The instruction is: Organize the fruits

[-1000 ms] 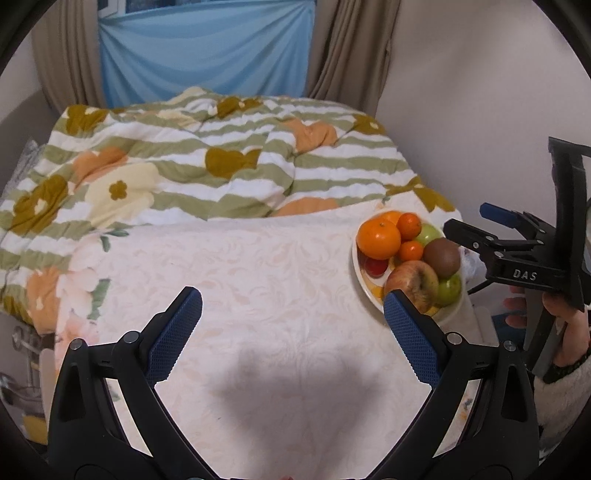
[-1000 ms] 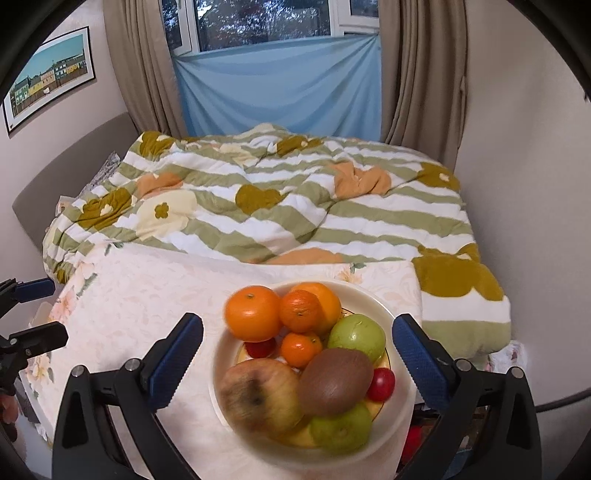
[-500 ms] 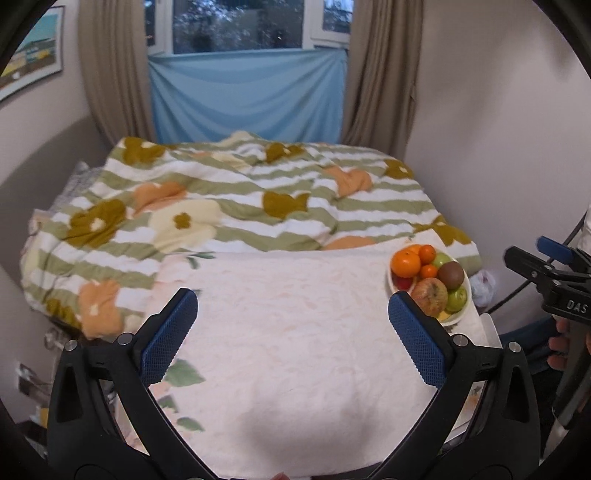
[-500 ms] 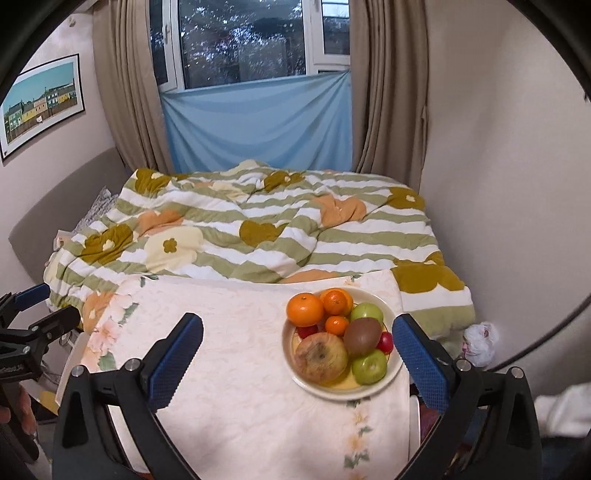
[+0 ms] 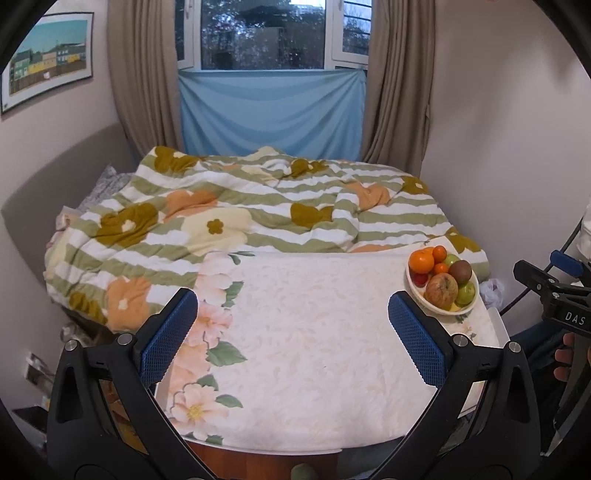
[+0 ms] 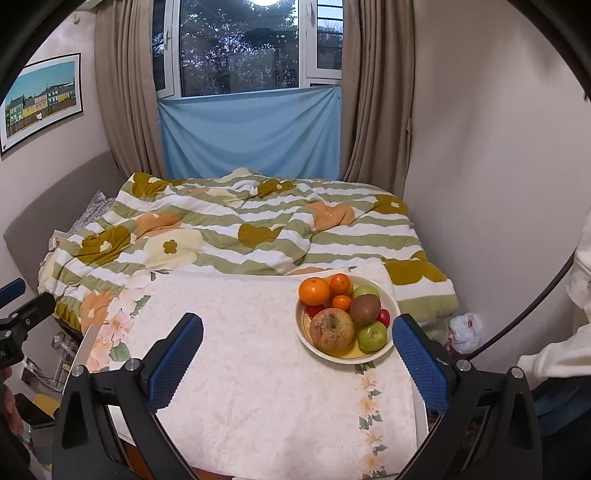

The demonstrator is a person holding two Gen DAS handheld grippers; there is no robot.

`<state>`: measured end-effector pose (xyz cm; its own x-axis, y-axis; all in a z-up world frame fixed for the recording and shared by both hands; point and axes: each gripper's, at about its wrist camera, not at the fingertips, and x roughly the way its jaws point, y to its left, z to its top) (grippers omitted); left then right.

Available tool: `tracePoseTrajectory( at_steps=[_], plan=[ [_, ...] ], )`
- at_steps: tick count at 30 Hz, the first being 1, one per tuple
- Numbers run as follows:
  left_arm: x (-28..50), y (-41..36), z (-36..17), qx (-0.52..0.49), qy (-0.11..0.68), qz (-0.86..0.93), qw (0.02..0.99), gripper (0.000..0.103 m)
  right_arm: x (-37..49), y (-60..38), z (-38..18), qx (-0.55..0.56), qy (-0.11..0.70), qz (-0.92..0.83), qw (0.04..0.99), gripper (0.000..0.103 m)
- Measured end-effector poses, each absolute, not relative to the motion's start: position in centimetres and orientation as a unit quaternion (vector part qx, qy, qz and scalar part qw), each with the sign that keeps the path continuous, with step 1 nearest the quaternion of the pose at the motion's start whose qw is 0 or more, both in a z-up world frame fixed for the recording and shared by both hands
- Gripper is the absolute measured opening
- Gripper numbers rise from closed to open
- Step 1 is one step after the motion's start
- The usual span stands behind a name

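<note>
Two hand-held grippers wide apart, floral tablecloth w/ fruit bowl, bed behind.

It was a bedroom in a home: a bed with a flowered, striped quilt stood under a curtained window (a blue cloth covered its lower part), and a framed picture hung on the wall.
</note>
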<state>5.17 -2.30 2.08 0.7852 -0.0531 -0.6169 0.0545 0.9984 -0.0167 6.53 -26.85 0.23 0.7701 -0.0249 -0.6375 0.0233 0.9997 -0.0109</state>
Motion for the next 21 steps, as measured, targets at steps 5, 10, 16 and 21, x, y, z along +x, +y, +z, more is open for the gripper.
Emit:
tracePoseTrajectory(
  at_steps=[5,10,16,21],
  plan=[
    [4.89,-2.14,2.43,0.002,0.319,-0.029,0.947,0.103,6.28,-26.69,0.58,-0.001,0.332,-0.017,0.943,0.102],
    [4.86,-2.07,2.65,0.001,0.314,-0.031,0.949,0.103,6.29,-26.57,0.91,-0.001,0.329,-0.017,0.944,0.102],
    [5.08,-1.96,2.6,-0.001,0.312,-0.032,0.949,0.103,6.47,-26.49,1.06,0.001,0.329,-0.018,0.944,0.102],
    [5.18,-1.9,2.52,-0.002,0.314,-0.034,0.949,0.103,6.44,-26.5,1.02,-0.001,0.33,-0.019,0.944,0.102]
  ],
)
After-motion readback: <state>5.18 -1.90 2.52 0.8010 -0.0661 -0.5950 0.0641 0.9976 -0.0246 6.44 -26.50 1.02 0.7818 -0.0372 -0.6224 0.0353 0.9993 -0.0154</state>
